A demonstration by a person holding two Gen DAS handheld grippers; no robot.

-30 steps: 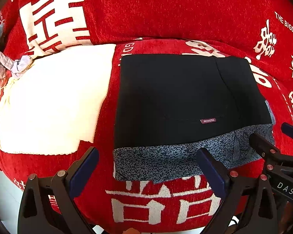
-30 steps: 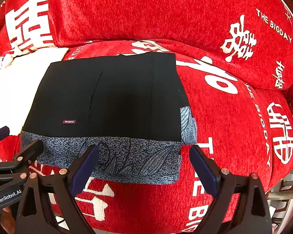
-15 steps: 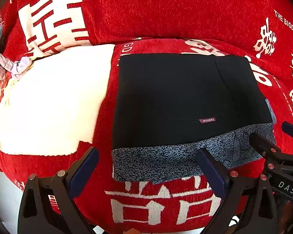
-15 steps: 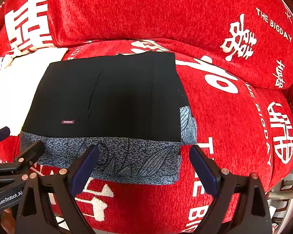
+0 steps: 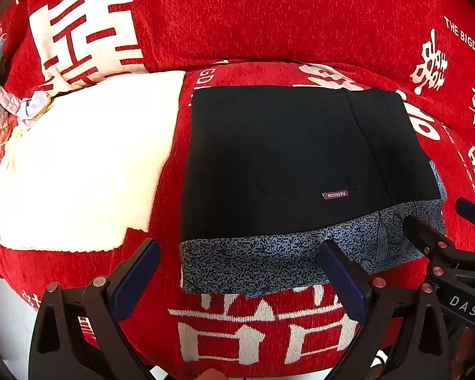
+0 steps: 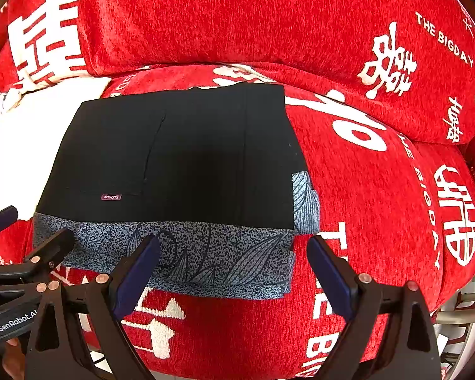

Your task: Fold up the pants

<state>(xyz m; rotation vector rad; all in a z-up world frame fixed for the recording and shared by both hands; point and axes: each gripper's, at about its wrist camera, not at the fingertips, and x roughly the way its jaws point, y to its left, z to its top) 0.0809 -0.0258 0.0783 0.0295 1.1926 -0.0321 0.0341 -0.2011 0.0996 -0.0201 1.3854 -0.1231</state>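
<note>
The pants (image 5: 294, 161) lie folded into a flat black rectangle on the red sofa seat, with a blue-grey patterned layer (image 5: 269, 259) showing along the near edge. They also show in the right wrist view (image 6: 174, 158). My left gripper (image 5: 237, 272) is open and empty, just in front of the near left part of the pants. My right gripper (image 6: 232, 272) is open and empty, in front of the near right corner. Each gripper appears at the side of the other's view, the right one (image 5: 440, 231) and the left one (image 6: 22, 234).
A cream-white cloth (image 5: 85, 164) lies on the seat left of the pants. Red cushions with white characters (image 5: 269, 15) stand behind as the backrest. Small pale garments (image 5: 3, 110) sit at the far left. The sofa's front edge drops just below the grippers.
Almost nothing has moved. The pants lie the same, and both grippers stay open in nearly the same place.
</note>
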